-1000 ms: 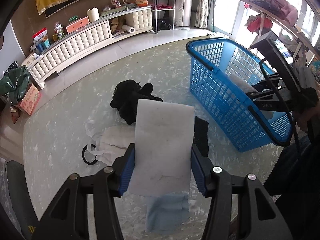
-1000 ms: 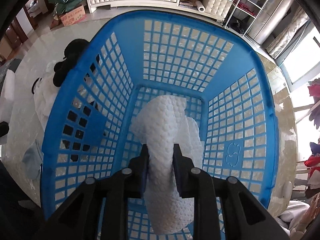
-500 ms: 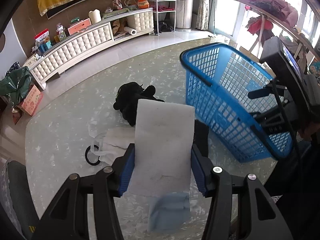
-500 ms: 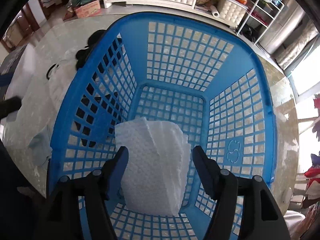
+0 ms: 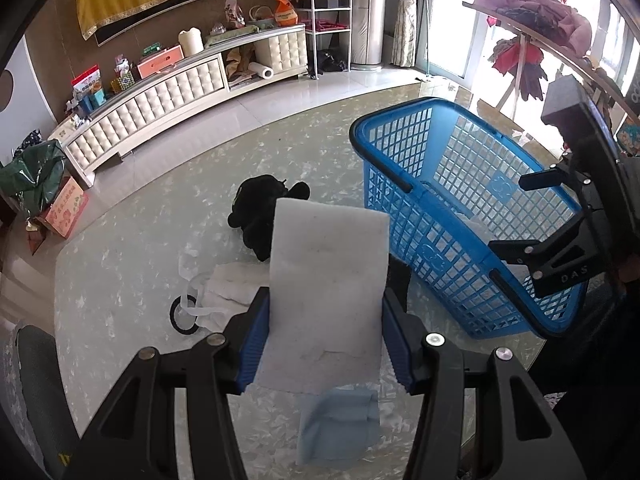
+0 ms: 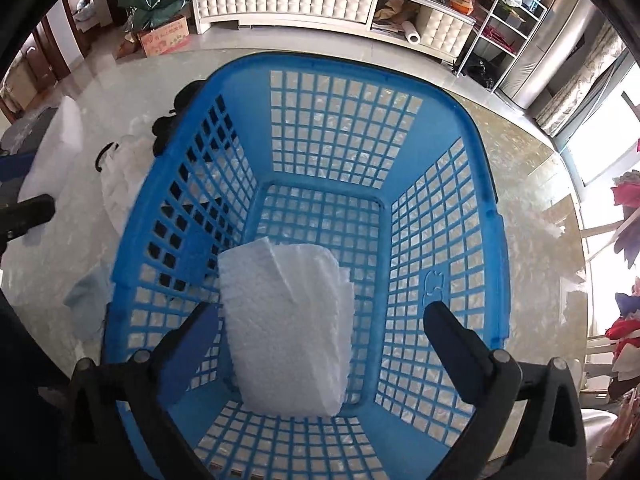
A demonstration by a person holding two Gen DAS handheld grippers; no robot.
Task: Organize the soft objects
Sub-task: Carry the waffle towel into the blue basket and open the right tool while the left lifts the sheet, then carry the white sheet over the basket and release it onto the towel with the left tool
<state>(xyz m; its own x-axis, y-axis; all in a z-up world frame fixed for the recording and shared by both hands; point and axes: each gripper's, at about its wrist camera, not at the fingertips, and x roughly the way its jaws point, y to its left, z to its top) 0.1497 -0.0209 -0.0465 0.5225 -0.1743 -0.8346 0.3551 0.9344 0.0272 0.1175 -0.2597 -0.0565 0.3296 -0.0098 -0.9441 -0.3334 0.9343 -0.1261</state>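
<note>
Done: white padded sheet (image 6: 288, 328) lies in blue basket (image 6: 448, 120).
Right gripper (image 6: 320, 344): jaws opening wide, empty.
Left gripper (image 5: 324, 336): jaws clamp white foam slab (image 5: 328, 280).
Left: black cloth (image 5: 260, 216) at 11 o'clock, blue cloth (image 5: 340, 428) at 6 o'clock, on table (image 5: 140, 240).

Left tool (image 5: 326, 330) gripping, right tool (image 6: 320, 330) opening

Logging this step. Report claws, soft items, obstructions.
Left claw shut on white foam sheet. Right claw opening, clear of white padded cloth in blue basket. Nothing blocking.
</note>
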